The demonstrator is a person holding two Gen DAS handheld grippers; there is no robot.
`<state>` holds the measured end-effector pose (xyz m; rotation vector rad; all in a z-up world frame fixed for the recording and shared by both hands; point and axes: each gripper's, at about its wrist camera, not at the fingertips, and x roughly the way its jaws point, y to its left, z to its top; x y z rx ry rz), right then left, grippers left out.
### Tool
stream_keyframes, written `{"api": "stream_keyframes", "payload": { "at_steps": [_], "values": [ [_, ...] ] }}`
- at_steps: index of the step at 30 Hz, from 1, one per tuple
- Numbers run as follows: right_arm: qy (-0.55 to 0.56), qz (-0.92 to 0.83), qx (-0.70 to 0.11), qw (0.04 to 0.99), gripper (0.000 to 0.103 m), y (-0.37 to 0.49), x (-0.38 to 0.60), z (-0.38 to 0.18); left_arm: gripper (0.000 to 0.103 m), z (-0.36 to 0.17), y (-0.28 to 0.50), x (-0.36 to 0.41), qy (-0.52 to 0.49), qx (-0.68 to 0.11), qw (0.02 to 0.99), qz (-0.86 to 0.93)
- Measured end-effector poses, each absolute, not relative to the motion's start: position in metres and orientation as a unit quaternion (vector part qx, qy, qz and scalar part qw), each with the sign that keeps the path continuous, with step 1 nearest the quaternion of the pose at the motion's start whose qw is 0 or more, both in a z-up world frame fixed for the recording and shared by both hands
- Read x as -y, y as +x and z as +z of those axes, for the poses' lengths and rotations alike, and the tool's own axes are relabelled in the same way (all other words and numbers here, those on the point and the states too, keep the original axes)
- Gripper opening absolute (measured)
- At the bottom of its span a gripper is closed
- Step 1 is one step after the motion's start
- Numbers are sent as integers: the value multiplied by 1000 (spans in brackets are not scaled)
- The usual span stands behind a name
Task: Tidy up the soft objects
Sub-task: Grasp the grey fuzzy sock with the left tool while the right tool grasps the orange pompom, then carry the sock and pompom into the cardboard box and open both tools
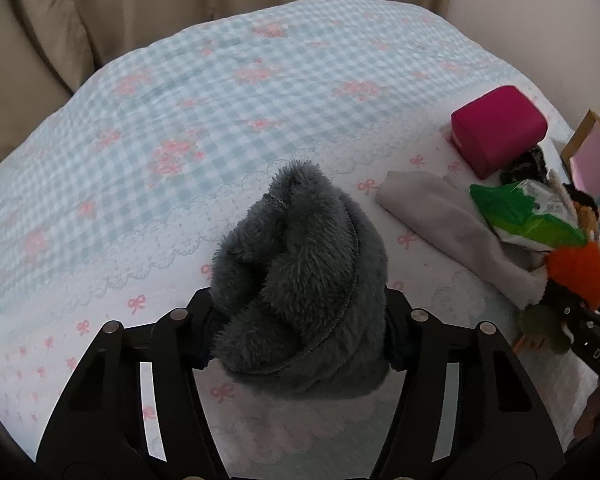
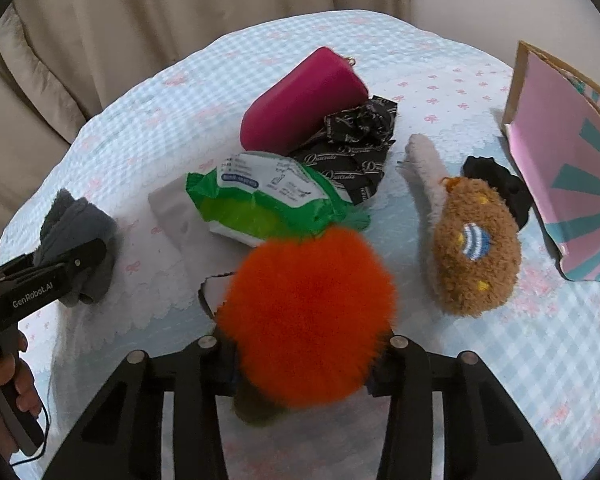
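1. Left wrist view: left gripper [image 1: 300, 332] about half closed, jaws pinching the grey fuzzy cloth [image 1: 304, 280] by its near, lower end. Gripped low prob. so the bundle lifts in one piece. Sits on the bed [image 1: 160, 120], long axis running away from camera, free end pointing up toward the checked part of the cover.
2. Same view, right edge: red pouch [image 1: 498, 130], pale cloth [image 1: 444, 220], green wipes pack [image 1: 528, 216] clustered near each other.
3. Right wrist view: right gripper [image 2: 304, 364] mostly closed, jaws squeezing the orange pom-pom toy [image 2: 308, 312] at its near underside. Roundish, no clear long axis; greenish bit pokes out below, toward camera.
4. Same view: brown plush [image 2: 476, 248] lying apart to the right, long axis slanting up-left; pink bag [image 2: 572, 184] beyond, poss. the drop-off.
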<state>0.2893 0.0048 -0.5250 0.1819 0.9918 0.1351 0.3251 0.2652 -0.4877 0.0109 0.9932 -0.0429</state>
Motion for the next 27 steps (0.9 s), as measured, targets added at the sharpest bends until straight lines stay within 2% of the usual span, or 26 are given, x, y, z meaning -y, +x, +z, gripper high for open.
{"api": "stream_keyframes", "payload": {
  "at_steps": [11,27],
  "values": [
    [82,65,-458,883,37,268,2,-479,57,-424,291,-250,-4,-452,892,-25],
    [86,69,-397,911,37,207,40,-309,57,-249,226,-192,-1,-399,917,-30]
  ]
}}
